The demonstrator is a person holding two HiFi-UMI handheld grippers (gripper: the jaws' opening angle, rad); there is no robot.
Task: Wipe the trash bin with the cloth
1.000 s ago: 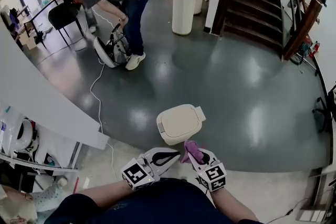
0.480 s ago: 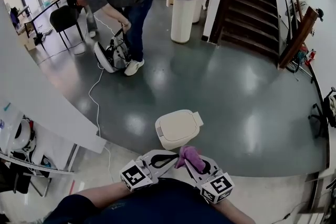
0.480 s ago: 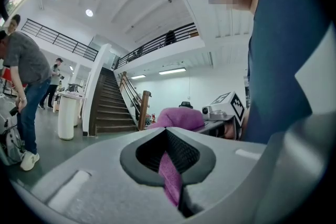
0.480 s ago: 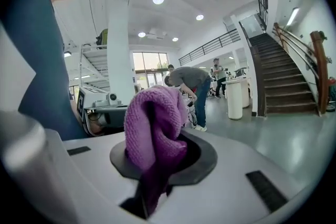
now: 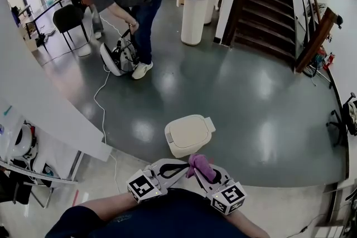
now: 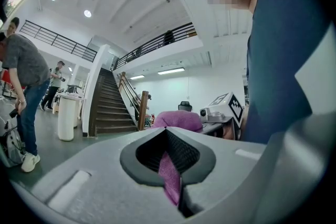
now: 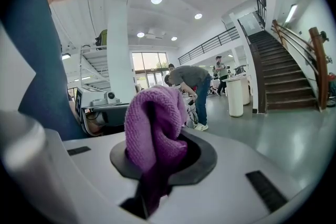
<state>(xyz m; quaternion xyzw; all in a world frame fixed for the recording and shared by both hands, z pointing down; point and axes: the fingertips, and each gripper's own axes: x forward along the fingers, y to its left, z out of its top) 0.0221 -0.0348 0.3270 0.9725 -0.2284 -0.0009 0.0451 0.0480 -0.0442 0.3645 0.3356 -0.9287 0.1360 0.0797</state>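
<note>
Grey floor (image 5: 251,92); cloth (image 5: 199,166) pinched by left gripper (image 6: 168,160), right gripper (image 7: 157,161), near bin (image 5: 188,134).

Nubbly knit cloth (image 7: 155,128), glossy floor (image 5: 251,92)

Glossy grey floor (image 5: 251,92), dark staircase (image 5: 273,3)

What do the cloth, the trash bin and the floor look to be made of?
The cloth looks like purple fabric, probably microfibre or terry: nubby weave, limp folds. The trash bin is likely moulded plastic, cream, with a smooth matte lid and rounded corners. The floor seems a hard, dark grey, glossy coating, maybe sealed concrete: it shows reflections.
</note>
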